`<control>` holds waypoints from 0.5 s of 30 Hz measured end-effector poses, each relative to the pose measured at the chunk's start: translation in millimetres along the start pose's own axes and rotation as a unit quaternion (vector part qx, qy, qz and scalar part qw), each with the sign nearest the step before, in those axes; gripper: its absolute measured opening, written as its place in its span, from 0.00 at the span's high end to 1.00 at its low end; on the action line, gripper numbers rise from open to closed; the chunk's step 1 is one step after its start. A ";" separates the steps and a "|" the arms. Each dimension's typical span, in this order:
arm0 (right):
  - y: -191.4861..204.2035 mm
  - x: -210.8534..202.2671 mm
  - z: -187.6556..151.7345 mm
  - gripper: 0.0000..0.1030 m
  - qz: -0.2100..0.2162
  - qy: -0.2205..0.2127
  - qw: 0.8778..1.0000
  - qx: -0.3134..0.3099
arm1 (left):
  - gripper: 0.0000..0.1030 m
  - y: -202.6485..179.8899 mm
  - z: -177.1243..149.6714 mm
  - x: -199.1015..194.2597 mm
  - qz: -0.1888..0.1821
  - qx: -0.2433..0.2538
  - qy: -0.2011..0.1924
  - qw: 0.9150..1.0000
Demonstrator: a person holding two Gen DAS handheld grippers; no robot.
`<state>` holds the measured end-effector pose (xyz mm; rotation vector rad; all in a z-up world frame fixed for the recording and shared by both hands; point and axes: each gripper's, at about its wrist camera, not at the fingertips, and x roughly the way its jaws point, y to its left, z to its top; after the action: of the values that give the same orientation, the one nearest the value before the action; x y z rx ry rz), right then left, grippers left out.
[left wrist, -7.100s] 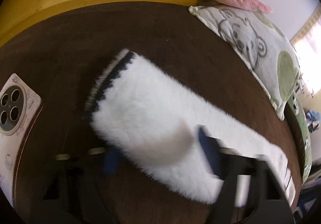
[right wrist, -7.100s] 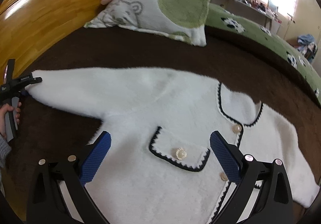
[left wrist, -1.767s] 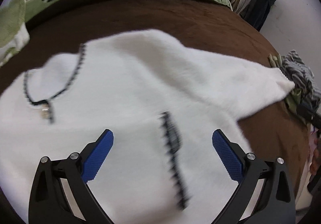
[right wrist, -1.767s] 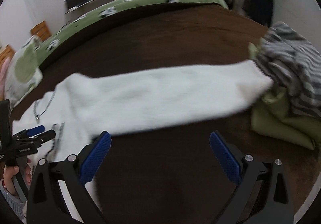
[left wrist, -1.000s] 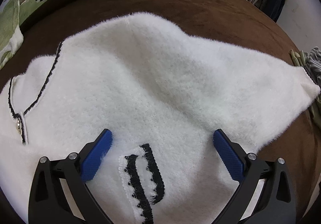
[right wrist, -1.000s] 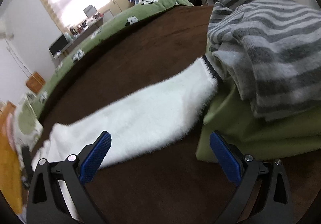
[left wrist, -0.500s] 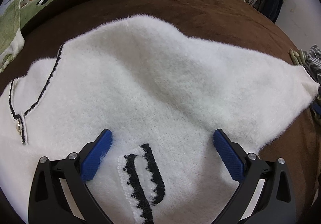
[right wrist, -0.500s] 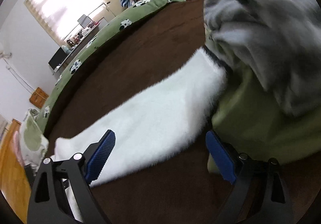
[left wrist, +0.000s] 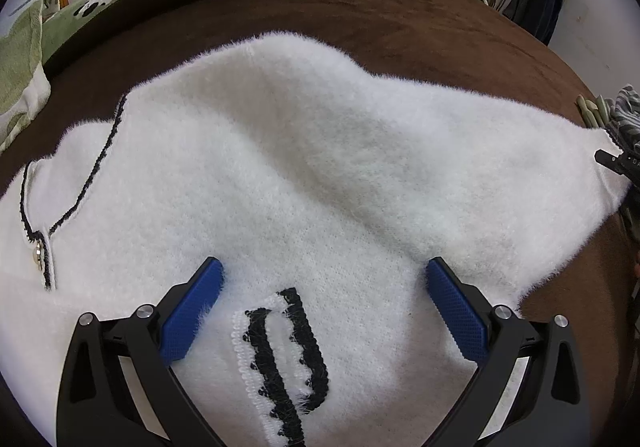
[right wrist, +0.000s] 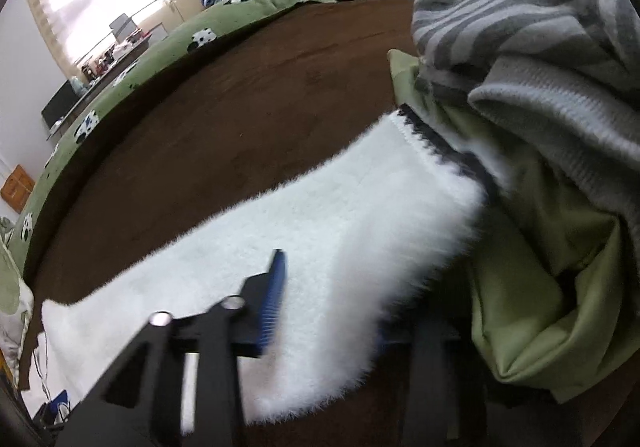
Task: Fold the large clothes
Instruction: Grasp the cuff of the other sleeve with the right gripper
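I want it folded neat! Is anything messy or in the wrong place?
A little. The white sweater's sleeve stretches sideways until its black-trimmed cuff pokes against the pile of striped and green clothes. The right gripper, its jaws just closing, pinches that sleeve. Nothing looks torn or spilled.

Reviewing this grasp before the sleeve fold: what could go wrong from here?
1. The right gripper, jaws just closing on the white sleeve, may be pinching mostly fluff and could slip.
2. The cuff touches the striped garment and green cloth; lifting might drag them.
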<state>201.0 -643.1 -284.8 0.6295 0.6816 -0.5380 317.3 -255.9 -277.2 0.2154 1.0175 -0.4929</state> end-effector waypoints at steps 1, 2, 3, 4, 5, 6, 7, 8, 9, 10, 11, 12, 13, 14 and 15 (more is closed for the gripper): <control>-4.2 -2.3 -0.5 0.81 0.011 -0.004 1.000 0.010 | 0.05 0.2 0.1 -0.2 0.000 0.000 0.000 1.000; -6.5 -4.9 -0.3 0.88 0.019 -0.006 1.000 0.016 | 0.05 0.4 0.1 -0.4 0.000 0.000 0.000 1.000; -7.4 -6.8 0.8 0.88 0.023 -0.008 1.000 0.014 | 0.05 0.3 0.0 -0.3 0.000 0.000 -0.001 1.000; -6.1 -8.8 0.8 0.89 0.028 -0.007 1.000 0.005 | 0.05 0.6 -0.2 -0.2 0.000 0.000 -0.002 1.000; -3.3 -10.6 0.6 0.89 0.032 -0.007 0.999 -0.003 | 0.05 0.4 -0.4 0.0 0.000 0.000 -0.004 1.000; -2.3 -11.6 -0.4 0.90 0.035 -0.007 0.999 -0.008 | 0.05 0.4 -0.6 -0.1 0.001 0.001 -0.005 1.000; -1.2 -11.0 -0.3 0.90 0.035 -0.006 0.999 -0.010 | 0.05 0.4 -0.7 -0.1 0.001 0.000 -0.006 1.000; -0.4 -9.3 -0.5 0.90 0.028 -0.006 0.999 -0.013 | 0.05 0.1 -0.6 0.3 0.002 0.000 -0.007 1.000; 0.1 -7.9 -0.3 0.90 0.025 -0.005 1.000 -0.014 | 0.05 0.0 -0.9 0.3 0.002 0.000 -0.007 1.000; 0.8 -7.7 0.0 0.90 0.025 -0.005 1.000 -0.014 | 0.05 0.1 -0.9 0.3 0.001 0.000 -0.007 1.000; 2.6 -8.5 0.7 0.90 0.025 -0.006 1.000 -0.018 | 0.05 -0.2 -1.4 0.6 0.001 -0.001 -0.007 1.000; 5.1 -9.7 1.6 0.90 0.024 -0.009 0.999 -0.024 | 0.05 -0.1 -1.3 0.6 0.001 0.000 -0.007 1.000; 8.0 -11.9 2.5 0.90 0.027 -0.011 0.999 -0.027 | 0.05 -0.4 -1.0 0.5 0.001 0.000 -0.007 1.000; 12.6 -14.5 4.6 0.90 0.032 -0.014 0.999 -0.031 | 0.05 -0.3 -0.9 0.4 0.001 -0.001 -0.007 1.000; 17.2 -19.7 5.6 0.90 0.036 -0.016 0.999 -0.037 | 0.05 -0.6 -0.7 0.5 0.002 0.000 -0.007 1.000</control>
<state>201.3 -630.3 -261.4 0.5731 0.6424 -0.4529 316.8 -256.3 -277.9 0.2127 1.0038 -0.4899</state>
